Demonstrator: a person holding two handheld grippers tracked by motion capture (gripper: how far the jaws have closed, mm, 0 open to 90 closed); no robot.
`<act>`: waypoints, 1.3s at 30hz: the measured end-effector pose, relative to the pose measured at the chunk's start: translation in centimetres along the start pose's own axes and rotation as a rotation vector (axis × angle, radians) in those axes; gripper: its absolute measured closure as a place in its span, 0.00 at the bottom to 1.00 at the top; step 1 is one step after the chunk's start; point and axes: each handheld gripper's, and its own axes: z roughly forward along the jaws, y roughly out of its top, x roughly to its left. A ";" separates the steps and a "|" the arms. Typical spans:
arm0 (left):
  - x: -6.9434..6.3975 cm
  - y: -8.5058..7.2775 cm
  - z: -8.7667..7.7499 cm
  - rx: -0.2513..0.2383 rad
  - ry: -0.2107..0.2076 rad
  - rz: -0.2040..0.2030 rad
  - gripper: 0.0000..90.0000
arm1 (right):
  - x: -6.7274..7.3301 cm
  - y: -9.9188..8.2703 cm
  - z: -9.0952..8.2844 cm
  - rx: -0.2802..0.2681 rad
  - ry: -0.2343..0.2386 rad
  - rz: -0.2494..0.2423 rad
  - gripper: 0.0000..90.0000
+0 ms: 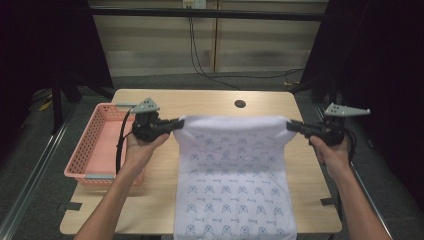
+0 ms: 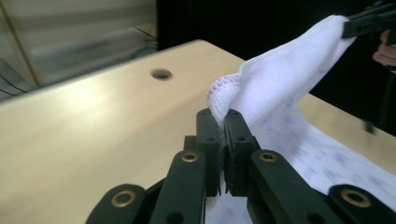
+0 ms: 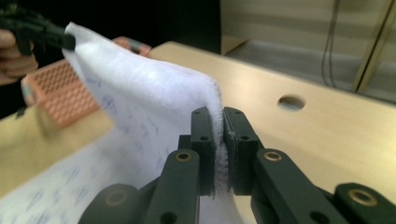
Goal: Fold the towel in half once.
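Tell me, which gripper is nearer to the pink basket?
Left. The left gripper holds the towel corner just beside the pink basket; the right gripper holds the opposite corner, far across the table.

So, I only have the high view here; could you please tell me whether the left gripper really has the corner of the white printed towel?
Observer: Yes, the left gripper is shut on the white printed towel, pinching its stitched edge between the pads.
Operator: Thank you, and the right one?
Observer: The right gripper is shut on the towel's other corner, with cloth squeezed between both pads.
Operator: Is the held edge off the table?
Observer: Yes, it hangs above the light wooden table, sagging between the grippers.
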 end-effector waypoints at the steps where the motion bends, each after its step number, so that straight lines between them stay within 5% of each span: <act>1: -0.5 -0.8 -0.3 0.007 -0.004 -0.005 0.97 | 0.6 -0.7 -0.4 0.013 0.009 -0.002 0.93; 10: -5.4 -7.0 -2.9 0.084 -0.114 -0.044 0.96 | 6.0 -7.6 -5.0 0.131 0.056 0.017 0.93; 19: -6.6 -13.6 -2.3 0.226 -0.156 -0.133 0.96 | 7.9 -13.4 -4.1 0.309 0.084 0.086 0.94; 27: -7.1 -14.8 -0.6 0.341 -0.156 -0.104 0.96 | 7.7 -14.5 -2.5 0.440 0.063 0.076 0.94; 33: -6.6 -15.1 0.5 0.421 -0.152 -0.128 0.96 | 7.9 -15.1 -1.1 0.536 0.031 0.039 0.94; 39: -6.2 -15.1 0.9 0.425 -0.155 -0.138 0.96 | 7.4 -15.1 -0.8 0.536 0.038 0.067 0.94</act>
